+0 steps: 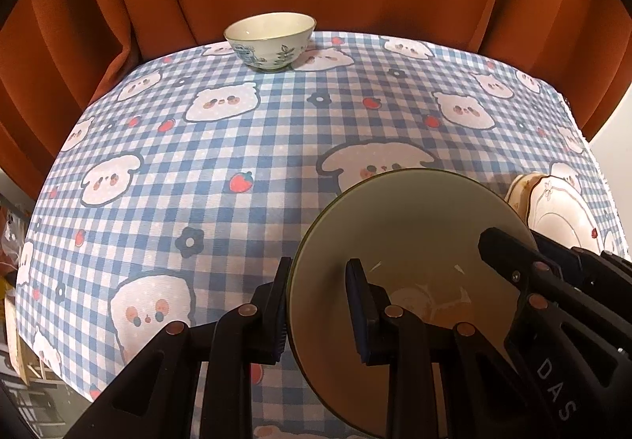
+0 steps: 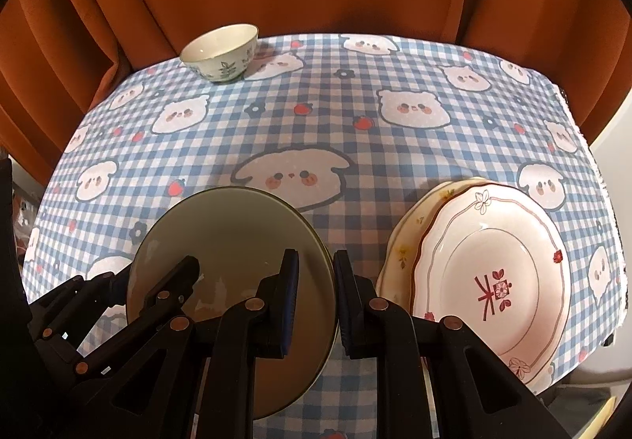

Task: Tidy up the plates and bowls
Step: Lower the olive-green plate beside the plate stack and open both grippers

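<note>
Olive-grey bowl (image 1: pixel 410 241), plain inside; left gripper (image 1: pixel 316 304) and right gripper (image 2: pixel 316 300) pinch its rim.

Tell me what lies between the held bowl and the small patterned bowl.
Only bare checked tablecloth between the held bowl and the small patterned bowl, in both wrist views.

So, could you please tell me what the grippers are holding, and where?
Both hold one plain olive-green bowl by its rim: left gripper on its left edge, right gripper on its right.
</note>
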